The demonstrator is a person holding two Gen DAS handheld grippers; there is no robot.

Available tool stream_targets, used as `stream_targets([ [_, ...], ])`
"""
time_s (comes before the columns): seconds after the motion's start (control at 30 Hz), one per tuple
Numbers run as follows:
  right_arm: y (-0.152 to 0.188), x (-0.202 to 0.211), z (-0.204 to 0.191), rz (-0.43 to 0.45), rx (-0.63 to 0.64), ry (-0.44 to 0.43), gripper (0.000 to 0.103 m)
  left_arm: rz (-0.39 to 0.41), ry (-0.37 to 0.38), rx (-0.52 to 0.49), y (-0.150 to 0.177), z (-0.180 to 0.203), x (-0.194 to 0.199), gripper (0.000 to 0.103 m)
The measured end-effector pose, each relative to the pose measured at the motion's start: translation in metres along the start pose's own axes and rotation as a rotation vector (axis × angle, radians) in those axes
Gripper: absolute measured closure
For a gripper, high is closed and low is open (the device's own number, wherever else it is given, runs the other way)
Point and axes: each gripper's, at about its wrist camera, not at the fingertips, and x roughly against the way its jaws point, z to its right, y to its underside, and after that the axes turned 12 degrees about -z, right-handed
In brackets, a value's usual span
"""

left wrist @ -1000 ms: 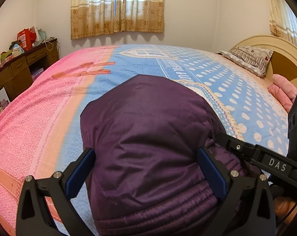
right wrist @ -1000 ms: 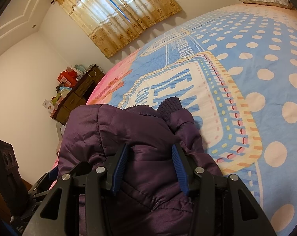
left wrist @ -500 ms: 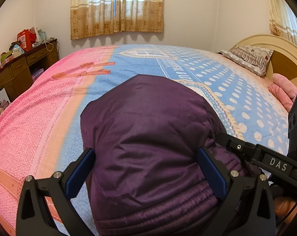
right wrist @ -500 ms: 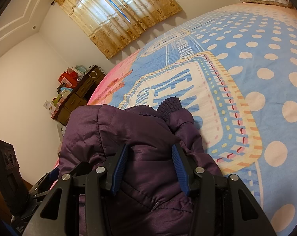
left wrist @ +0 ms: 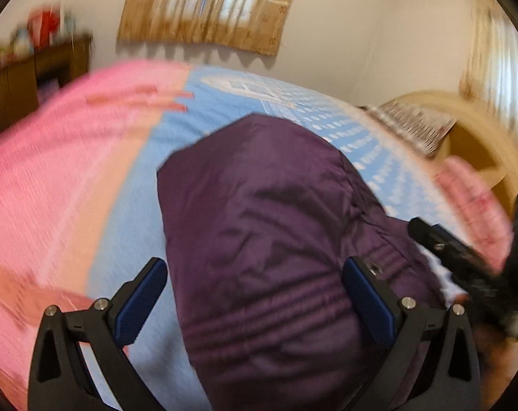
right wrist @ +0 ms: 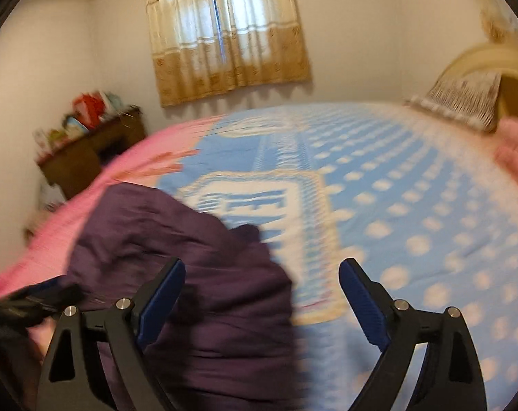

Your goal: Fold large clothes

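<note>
Now both tools (left wrist: 255, 301) (right wrist: 262, 294) gape above purple jacket (left wrist: 276, 226).

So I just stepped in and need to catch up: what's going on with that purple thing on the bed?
A person with a handheld gripper in each hand is folding a purple padded jacket on the bed. The jacket lies bunched into a compact bundle. The left gripper is open, its fingers straddling the bundle. The right gripper is open too, with only its left finger over the jacket. Both views are motion-blurred.
</note>
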Motion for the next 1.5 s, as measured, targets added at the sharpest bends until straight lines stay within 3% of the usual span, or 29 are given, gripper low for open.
stream_targets([
  [0.07,-0.003,-0.015,0.006,-0.093,0.013,-0.014,0.011,-0.052,0.101,0.052,0.0,-0.016,-0.003,0.0],
  [0.2,-0.004,-0.046,0.027,-0.247,-0.08,-0.175,0.011,-0.153,0.275,0.103,-0.004,-0.036,-0.022,0.0],
  [0.3,-0.004,-0.07,0.042,-0.336,-0.164,-0.322,0.012,-0.156,0.328,0.088,-0.004,-0.039,-0.027,0.0],
  [0.5,0.014,-0.11,0.067,-0.422,-0.311,-0.607,0.012,-0.132,0.401,0.084,0.001,-0.048,-0.037,0.0],
  [0.57,0.016,-0.111,0.065,-0.396,-0.284,-0.622,0.014,-0.114,0.393,0.068,0.002,-0.045,-0.038,0.0],
  [0.7,0.022,-0.114,0.06,-0.384,-0.316,-0.747,0.048,-0.088,0.371,0.046,0.006,-0.04,-0.034,0.0],
  [0.83,0.031,-0.1,0.053,-0.332,-0.328,-0.783,0.062,-0.057,0.305,-0.042,0.005,-0.013,-0.024,0.0],
  [1.17,0.059,-0.058,0.011,-0.265,-0.31,-0.871,0.067,0.001,0.222,-0.117,0.02,0.003,0.029,0.0],
  [1.5,0.063,-0.039,-0.077,-0.266,-0.223,-1.017,0.067,0.071,0.096,-0.113,0.049,-0.043,0.095,0.0],
])
